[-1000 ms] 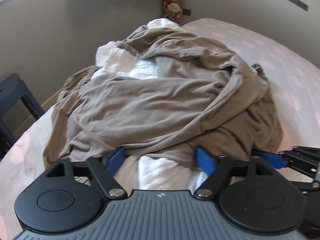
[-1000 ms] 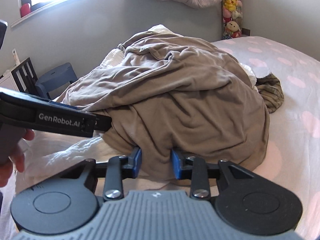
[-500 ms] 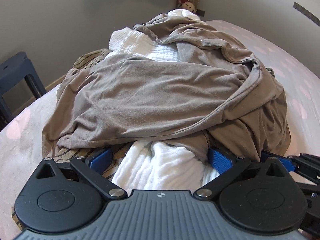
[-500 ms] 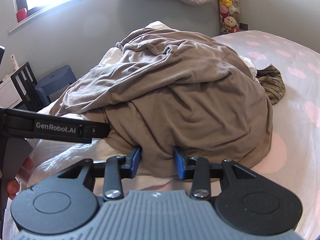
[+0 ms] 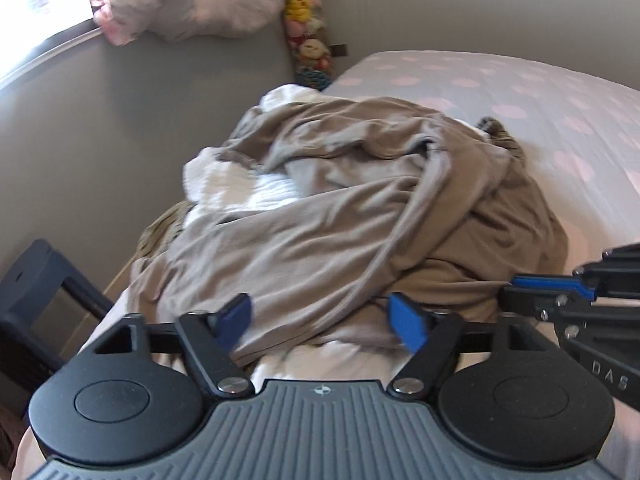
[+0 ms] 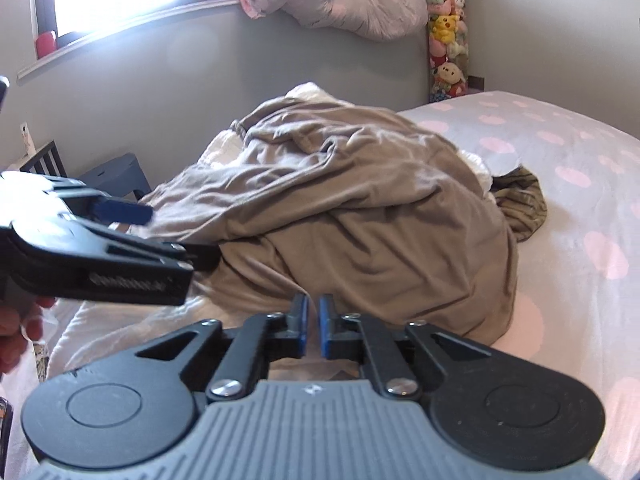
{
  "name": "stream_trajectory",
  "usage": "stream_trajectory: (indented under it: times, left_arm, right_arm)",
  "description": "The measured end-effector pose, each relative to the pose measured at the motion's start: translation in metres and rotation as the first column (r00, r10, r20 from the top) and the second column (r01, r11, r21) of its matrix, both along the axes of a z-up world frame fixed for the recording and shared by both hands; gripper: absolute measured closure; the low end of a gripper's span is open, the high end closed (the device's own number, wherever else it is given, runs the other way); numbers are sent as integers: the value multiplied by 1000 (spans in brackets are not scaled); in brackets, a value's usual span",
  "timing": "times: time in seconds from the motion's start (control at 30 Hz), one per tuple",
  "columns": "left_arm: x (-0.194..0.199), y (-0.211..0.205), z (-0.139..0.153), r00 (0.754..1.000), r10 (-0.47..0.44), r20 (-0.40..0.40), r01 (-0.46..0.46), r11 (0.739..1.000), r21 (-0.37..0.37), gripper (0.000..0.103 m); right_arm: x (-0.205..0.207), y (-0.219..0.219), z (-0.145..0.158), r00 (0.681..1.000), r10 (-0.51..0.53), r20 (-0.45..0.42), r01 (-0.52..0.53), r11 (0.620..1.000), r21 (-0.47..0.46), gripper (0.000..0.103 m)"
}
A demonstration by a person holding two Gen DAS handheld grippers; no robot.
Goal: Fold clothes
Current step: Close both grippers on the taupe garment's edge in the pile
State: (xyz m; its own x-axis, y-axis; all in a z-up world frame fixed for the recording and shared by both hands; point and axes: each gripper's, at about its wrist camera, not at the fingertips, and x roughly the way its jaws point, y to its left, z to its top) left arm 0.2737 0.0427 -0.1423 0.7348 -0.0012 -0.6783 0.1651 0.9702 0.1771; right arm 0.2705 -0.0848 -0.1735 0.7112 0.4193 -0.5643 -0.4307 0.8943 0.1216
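Note:
A crumpled taupe garment [image 5: 340,224] tops a heap of laundry on the bed, over a white towel [image 5: 244,192] and a striped olive piece [image 6: 520,208]. My left gripper [image 5: 320,322] is open at the heap's near edge, its blue pads either side of a taupe fold that lies between them. The right gripper [image 6: 314,326] has its pads almost together, pinching the taupe garment's [image 6: 360,220] lower hem. In the left wrist view the right gripper [image 5: 536,292] meets the cloth from the right. A hand [image 6: 20,328] holds the left gripper [image 6: 182,236].
The bed sheet [image 5: 520,92] is grey with pink dots and stretches off to the right. A dark blue stool [image 5: 36,280] stands left of the bed by the grey wall. A column of plush toys [image 6: 446,40] and a pink bundle [image 6: 348,4] sit at the far wall.
The right gripper's pads have closed from a wide gap to a thin slit on the hem. Both views have tilted upward, and the left pads stand a little narrower around the taupe fold.

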Motion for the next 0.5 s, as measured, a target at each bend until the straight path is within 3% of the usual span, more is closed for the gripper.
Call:
stream_trajectory:
  times: [0.1, 0.17, 0.23, 0.27, 0.3, 0.4, 0.5]
  left_arm:
    - [9, -4, -1, 1000, -7, -25, 6, 999, -42, 54]
    - [14, -5, 3, 999, -19, -36, 16, 998, -57, 68]
    - [18, -8, 11, 999, -38, -35, 35, 997, -68, 91]
    - [18, -10, 17, 999, -46, -24, 44, 997, -65, 94]
    - [17, -13, 23, 998, -54, -10, 53, 997, -60, 96]
    - [18, -15, 38, 998, -58, 25, 59, 997, -45, 98]
    - [21, -14, 52, 997, -47, 55, 49, 998, -29, 98]
  right_arm:
    - [3, -12, 7, 999, -42, 24, 42, 999, 0, 102]
    - [7, -20, 12, 998, -58, 25, 58, 998, 3, 103]
    - [11, -26, 15, 998, -55, 15, 55, 999, 2, 102]
    - [12, -28, 16, 999, -51, 9, 51, 999, 3, 102]
    - [13, -31, 15, 998, -57, 10, 57, 998, 0, 96]
    - [16, -41, 11, 996, -88, 23, 89, 996, -32, 49]
    - [29, -60, 0, 989, -147, 6, 147, 986, -76, 49]
